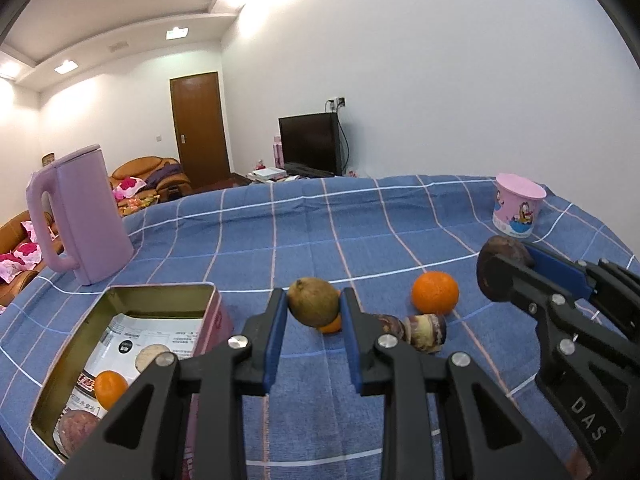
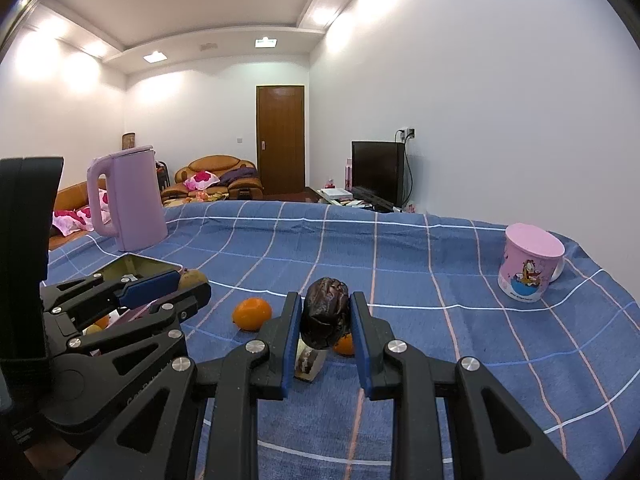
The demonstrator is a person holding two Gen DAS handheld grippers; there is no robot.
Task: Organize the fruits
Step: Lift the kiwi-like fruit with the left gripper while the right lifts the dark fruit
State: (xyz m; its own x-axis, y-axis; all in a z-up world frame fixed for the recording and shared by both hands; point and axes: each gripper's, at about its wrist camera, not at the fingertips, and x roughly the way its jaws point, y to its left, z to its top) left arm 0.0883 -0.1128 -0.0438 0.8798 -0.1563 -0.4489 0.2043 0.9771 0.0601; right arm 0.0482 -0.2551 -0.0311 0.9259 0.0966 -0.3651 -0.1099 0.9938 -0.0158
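Observation:
My left gripper [image 1: 314, 304] is shut on a green-brown kiwi [image 1: 313, 301], held above the blue checked cloth. My right gripper [image 2: 326, 312] is shut on a dark wrinkled passion fruit [image 2: 325, 312]; it also shows in the left wrist view [image 1: 502, 270]. An open tin box [image 1: 132, 360] at lower left holds an orange [image 1: 110, 389] and packets. On the cloth lie an orange [image 1: 435, 293], a second orange [image 1: 332, 325] partly hidden behind the kiwi, and purple-brown striped fruits [image 1: 424, 330]. In the right wrist view, one orange [image 2: 252, 314] lies left and another [image 2: 345, 345] behind my fingers.
A lilac kettle [image 1: 82, 216] stands at the back left of the table. A pink cartoon cup [image 1: 517, 210] stands at the back right, also in the right wrist view [image 2: 530, 266]. Sofas, a door and a television are beyond the table's far edge.

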